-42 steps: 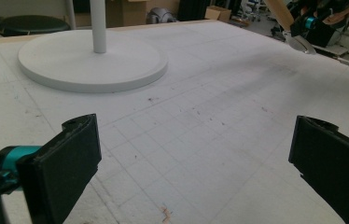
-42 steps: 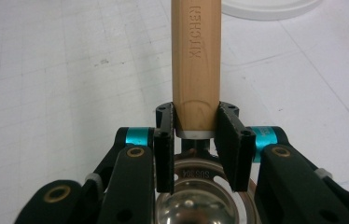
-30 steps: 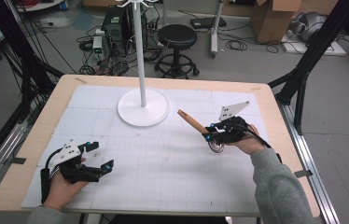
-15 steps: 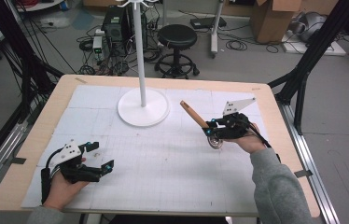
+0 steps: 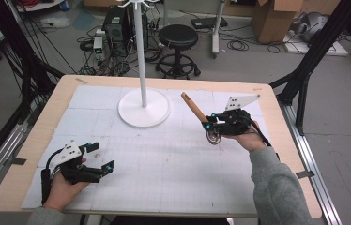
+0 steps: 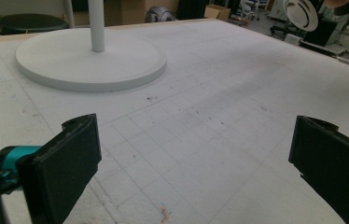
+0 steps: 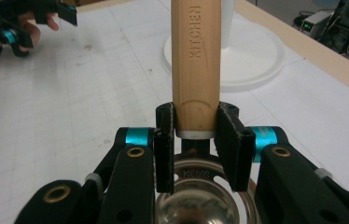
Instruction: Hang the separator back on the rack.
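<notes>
The right gripper squeezes a wooden-handled ladle right of the middle of the high view. The handle points up toward the white stand. At lower left, the left gripper is wide open, holding nothing, on the table.

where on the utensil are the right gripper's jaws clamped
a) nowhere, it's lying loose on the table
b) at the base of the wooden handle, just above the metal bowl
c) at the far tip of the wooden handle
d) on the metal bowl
b: in the right gripper view the right gripper squeezes the lower end of the wooden handle, with the metal bowl just beneath the jaws.
</notes>
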Tool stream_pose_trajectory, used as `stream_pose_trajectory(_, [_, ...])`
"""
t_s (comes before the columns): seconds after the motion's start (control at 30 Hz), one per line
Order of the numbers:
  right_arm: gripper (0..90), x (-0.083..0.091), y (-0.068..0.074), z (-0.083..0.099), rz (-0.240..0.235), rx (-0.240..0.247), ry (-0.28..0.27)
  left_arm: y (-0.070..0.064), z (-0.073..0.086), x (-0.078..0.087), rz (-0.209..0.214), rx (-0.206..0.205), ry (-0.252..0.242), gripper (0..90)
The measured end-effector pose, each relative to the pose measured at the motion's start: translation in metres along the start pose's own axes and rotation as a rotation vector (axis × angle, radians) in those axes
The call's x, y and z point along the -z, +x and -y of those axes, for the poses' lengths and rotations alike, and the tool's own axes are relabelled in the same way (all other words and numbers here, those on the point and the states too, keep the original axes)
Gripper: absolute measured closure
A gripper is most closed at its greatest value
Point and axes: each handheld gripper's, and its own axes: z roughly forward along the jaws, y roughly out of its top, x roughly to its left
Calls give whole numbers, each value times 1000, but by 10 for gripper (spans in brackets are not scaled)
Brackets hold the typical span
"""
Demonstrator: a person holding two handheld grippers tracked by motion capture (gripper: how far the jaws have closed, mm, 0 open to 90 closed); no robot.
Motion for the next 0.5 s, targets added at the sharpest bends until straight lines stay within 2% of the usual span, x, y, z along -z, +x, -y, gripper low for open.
stream_pose_trajectory(0.27, [701,5,-1,-8,16,-15,-60,0,0,0,-1,-2,-5,28])
stream_pose_trajectory(0.5, [701,9,-2,-15,24,-31,-83,0,0,0,-2,1,-9,28])
